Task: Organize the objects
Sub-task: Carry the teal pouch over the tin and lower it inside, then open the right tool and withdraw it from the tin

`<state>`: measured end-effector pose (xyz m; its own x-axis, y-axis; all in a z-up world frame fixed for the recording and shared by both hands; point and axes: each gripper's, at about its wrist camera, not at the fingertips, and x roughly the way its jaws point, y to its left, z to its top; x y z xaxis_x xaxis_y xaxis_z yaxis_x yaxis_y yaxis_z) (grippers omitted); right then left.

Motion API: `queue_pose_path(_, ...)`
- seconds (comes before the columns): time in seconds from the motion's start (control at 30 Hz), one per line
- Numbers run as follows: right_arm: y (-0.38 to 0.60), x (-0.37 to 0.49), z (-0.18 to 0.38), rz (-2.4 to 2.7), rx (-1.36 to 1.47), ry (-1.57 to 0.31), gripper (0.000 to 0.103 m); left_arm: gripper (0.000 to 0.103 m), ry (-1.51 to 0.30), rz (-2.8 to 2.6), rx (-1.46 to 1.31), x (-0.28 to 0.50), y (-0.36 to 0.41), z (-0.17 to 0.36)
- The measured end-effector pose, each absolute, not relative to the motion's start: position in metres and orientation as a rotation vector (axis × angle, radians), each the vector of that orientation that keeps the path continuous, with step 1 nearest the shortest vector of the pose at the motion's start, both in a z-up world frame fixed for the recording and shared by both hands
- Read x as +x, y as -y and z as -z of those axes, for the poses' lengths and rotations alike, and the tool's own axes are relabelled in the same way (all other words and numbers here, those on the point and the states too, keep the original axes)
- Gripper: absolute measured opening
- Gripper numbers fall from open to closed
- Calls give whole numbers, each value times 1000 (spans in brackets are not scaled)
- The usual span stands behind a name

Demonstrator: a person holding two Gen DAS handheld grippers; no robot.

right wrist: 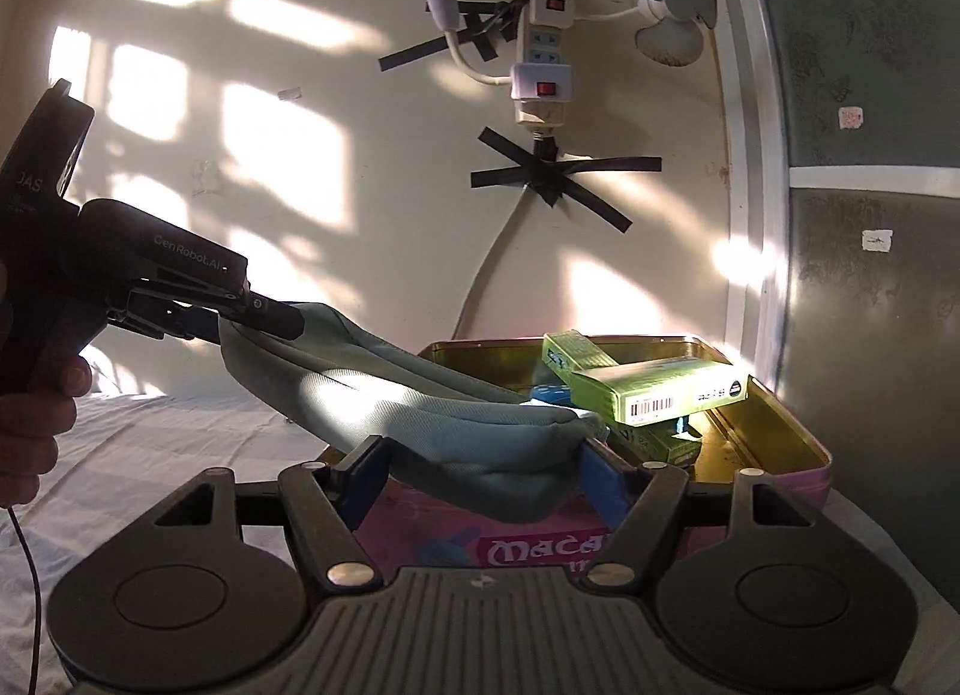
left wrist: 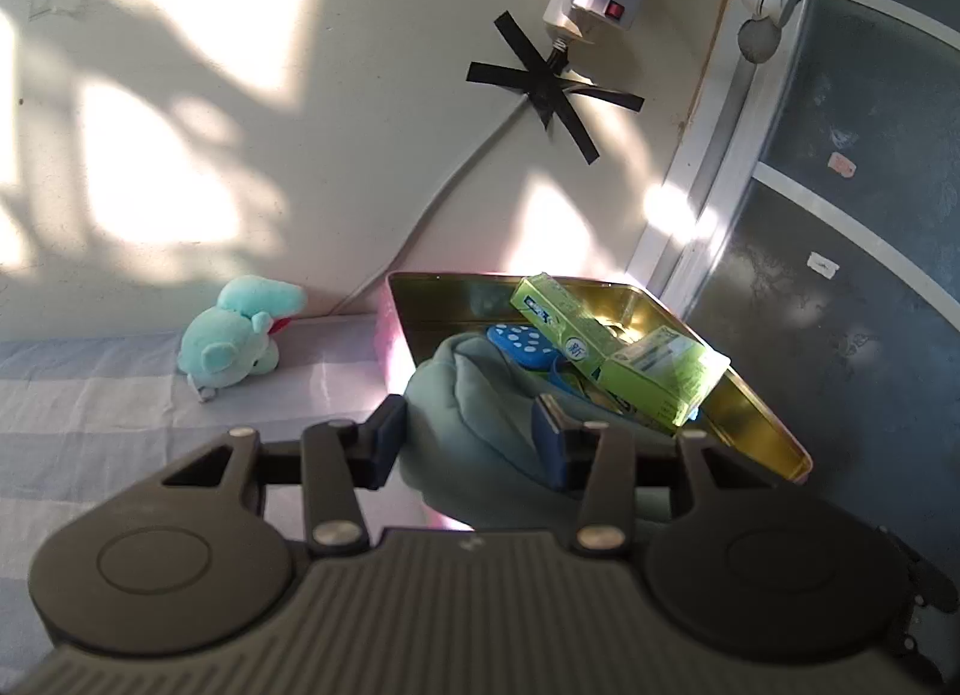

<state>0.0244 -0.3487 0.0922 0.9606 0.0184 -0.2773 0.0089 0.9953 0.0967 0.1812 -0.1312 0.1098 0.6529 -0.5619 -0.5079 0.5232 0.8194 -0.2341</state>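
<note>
Both tools are clamped on the same soft teal pouch [right wrist: 432, 413], left tool [left wrist: 468, 443] on one end and right tool [right wrist: 480, 473] on the other, so it sags between them over the open gold tin [right wrist: 774, 425]. It's padded, seamed fabric. Green boxes [right wrist: 660, 389] sit crisscrossed inside the tin on the bed [left wrist: 90, 395].

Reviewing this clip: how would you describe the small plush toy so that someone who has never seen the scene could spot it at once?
Start at the cream wall with the black tape cross, then drop to the striped bedsheet below it. The plush toy lies at the foot of the wall, left of the gold tin. It is the only mint-green stuffed animal, with a red patch, lying apart from everything in the tin.
</note>
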Motion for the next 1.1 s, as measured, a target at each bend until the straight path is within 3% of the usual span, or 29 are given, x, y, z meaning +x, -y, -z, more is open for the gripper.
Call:
queue_pose_path(0.2,374,67,-81,43,129,-314,69,48,-665,604,-81,238,180,-91)
queue_pose_path(0.27,373,79,-78,54,95,-310,70,52,-676,586,-82,249,189,-85)
queue_pose_path(0.47,361,123,-72,98,16,-367,81,60,-734,530,-53,267,205,-61)
queue_pose_path(0.63,375,118,-71,64,134,-375,83,72,-679,546,7,242,202,-71)
queue_pose_path(1.1,369,24,-82,89,336,-263,83,75,-563,489,76,122,155,-86)
